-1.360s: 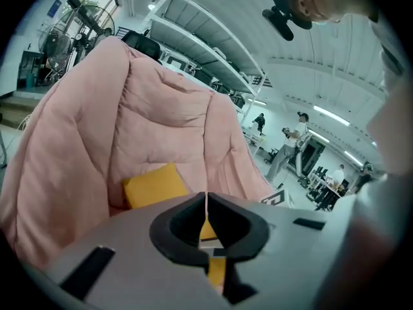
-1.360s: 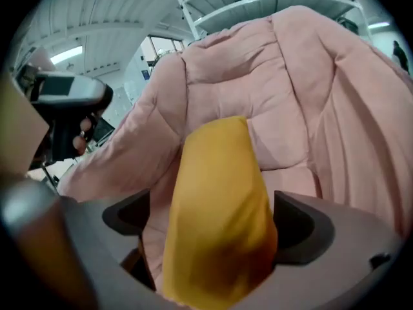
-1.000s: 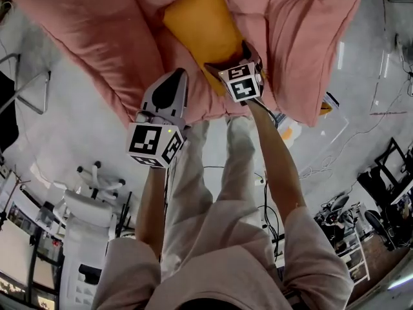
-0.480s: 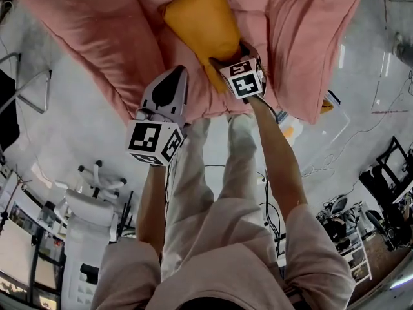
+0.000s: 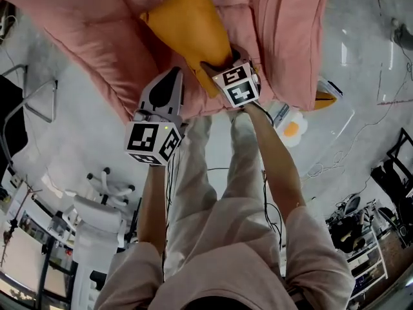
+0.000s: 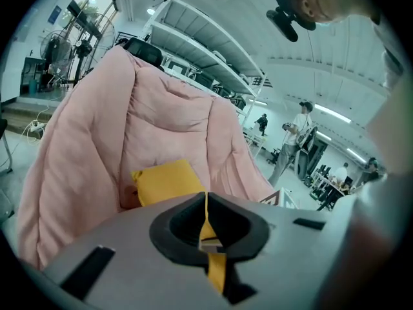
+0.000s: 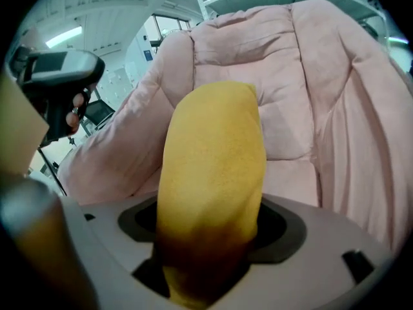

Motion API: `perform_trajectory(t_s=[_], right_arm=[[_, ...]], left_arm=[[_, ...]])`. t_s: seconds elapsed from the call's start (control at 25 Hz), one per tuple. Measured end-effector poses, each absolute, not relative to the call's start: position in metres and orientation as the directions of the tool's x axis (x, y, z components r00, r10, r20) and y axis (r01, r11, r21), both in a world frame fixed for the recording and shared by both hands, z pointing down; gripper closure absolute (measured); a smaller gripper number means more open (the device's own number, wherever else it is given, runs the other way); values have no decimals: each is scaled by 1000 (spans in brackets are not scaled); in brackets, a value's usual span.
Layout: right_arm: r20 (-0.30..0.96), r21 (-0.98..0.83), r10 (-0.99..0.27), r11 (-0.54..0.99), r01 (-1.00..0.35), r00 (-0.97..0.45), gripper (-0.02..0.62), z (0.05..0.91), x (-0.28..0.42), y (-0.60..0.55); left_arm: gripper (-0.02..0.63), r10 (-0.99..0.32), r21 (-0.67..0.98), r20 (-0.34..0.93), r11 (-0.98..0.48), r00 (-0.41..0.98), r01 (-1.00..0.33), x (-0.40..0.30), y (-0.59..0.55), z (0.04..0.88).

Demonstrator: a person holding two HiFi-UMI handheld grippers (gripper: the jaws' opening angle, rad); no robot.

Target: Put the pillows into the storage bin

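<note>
Currently, the right gripper (image 5: 219, 62) is clamped on the lower corner of the yellow pillow (image 5: 187, 28). Its jaws have just been closing, and the cushion fills the gap between them. Judged purpose: a corner grip lets the pillow be peeled off the pink padded lounge chair (image 5: 77, 37), on which it lies. The left gripper (image 5: 171, 82) hangs just beside the pillow's edge, jaws drawn together. A thin yellow sliver shows in their seam, possibly fabric, possibly a gripper part. It likely stands by to support the pillow. A clear plastic bin (image 5: 339, 118) sits on the grey concrete floor (image 5: 71, 141), right of the chair. Cables, a white office chair (image 5: 97, 215) and shelving indicate a workshop hall.
</note>
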State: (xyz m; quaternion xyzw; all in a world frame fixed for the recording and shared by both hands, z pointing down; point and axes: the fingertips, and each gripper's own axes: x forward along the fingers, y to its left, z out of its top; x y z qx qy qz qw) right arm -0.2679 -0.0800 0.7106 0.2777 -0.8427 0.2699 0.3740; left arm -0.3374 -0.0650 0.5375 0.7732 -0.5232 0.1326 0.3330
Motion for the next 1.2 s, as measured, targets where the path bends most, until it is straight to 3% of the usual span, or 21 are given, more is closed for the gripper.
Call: perform_trajectory(t_s=[0.32,0.64,1.0,1.2], right_arm=[[637,-194,-476,662,-724,-606,223,603,-234,-91],[456,-111,-691,582,-806,-561,222,491,-172,-117],[345,-84,-834,430,-899,-431,224,429,-98,-126],[324,-76,-890,313,-947,-320,224,418,0,-109]], left_arm=[[589,-741,335,541,-244,398,-910,-323,-62,513],[589,-734,290,504,-354,456,-889,-274,-77,475],[590,-693,251,459,-499,556,-830,-207,-103,438],[589,-636,232,449,-595,628,-769,-118,-102,429]])
